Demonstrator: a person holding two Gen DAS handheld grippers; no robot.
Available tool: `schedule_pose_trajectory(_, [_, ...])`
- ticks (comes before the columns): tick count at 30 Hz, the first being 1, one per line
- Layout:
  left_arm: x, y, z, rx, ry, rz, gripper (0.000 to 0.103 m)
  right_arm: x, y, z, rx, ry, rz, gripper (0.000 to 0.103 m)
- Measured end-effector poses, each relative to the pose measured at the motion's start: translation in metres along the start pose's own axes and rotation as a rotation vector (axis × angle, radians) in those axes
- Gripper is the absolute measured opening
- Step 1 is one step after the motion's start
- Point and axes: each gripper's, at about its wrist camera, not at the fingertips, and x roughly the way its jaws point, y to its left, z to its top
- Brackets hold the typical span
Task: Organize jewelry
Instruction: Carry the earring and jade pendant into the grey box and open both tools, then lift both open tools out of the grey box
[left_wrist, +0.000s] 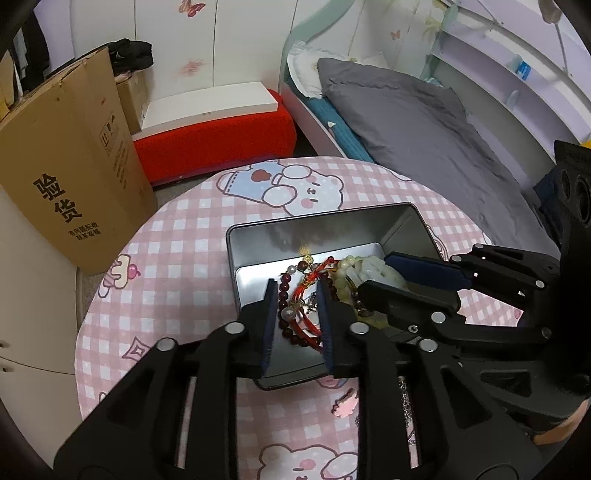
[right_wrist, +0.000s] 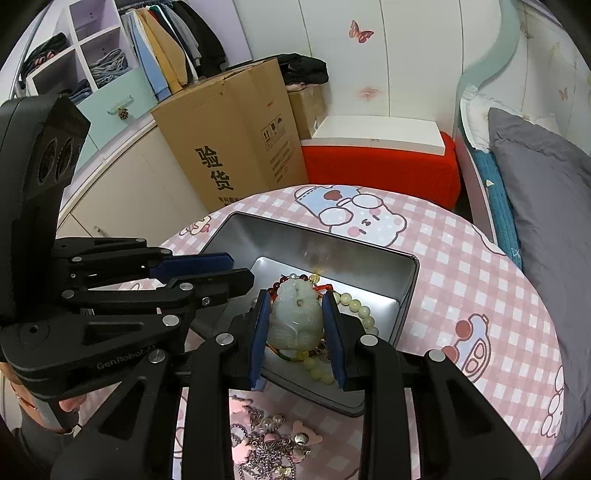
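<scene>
Both grippers, left gripper (left_wrist: 297, 317) and right gripper (right_wrist: 297, 332), are matte black linkages studded with round silver pins. Blue pads line the fingers (left_wrist: 269, 325). Behind the left fingers, pale "GenRobot" lettering marks the body.

tin (left_wrist: 255, 254): bare metal, smooth, dull sheen, faint reflections inside
pendant (right_wrist: 295, 319): pale green carved stone, perhaps jade, waxy polish
dark red beads (left_wrist: 282, 306): glossy
red cord (left_wrist: 306, 321): matt woven thread
table cover (left_wrist: 177, 236): printed pink check, smooth, looks like cloth
gripper pads (right_wrist: 258, 343): blue, matt, rubbery
chains (right_wrist: 258, 439): shiny silvery metal
box (right_wrist: 229, 147): matt brown cardboard
</scene>
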Motion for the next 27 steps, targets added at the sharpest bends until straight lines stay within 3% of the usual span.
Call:
schedule_pose_trajectory(3, [-0.006,0.004,-0.002,-0.014,-0.021,0.017,0.031,0.001,0.001,-0.001,0.0,0.008,0.002,0.026])
schedule_pose_trajectory(7, [-0.012,0.01,-0.004,-0.037,-0.025,0.004,0.033,0.008,0.003,0.0,-0.007,0.031,-0.001,0.027])
schedule_pose_trajectory(8, [-0.017,0.01,-0.005,-0.044,-0.036,-0.014,0.039,0.01,0.004,0.0,-0.012,0.037,-0.008,0.027])
schedule_pose_trajectory(9, [-0.02,0.01,-0.005,-0.049,-0.045,-0.044,0.054,0.012,0.004,-0.001,-0.012,0.043,-0.005,0.027])
schedule_pose_trajectory(11, [-0.027,0.01,-0.006,-0.065,-0.072,-0.082,0.067,0.014,0.004,-0.002,-0.012,0.053,0.006,0.027])
schedule_pose_trajectory(21, [-0.028,0.013,-0.012,-0.087,-0.082,-0.086,0.067,0.021,0.013,-0.001,-0.034,0.082,-0.028,0.028])
schedule_pose_trajectory(27, [-0.036,0.016,-0.017,-0.1,-0.108,-0.099,0.067,-0.007,0.009,-0.009,-0.012,0.009,-0.031,0.029])
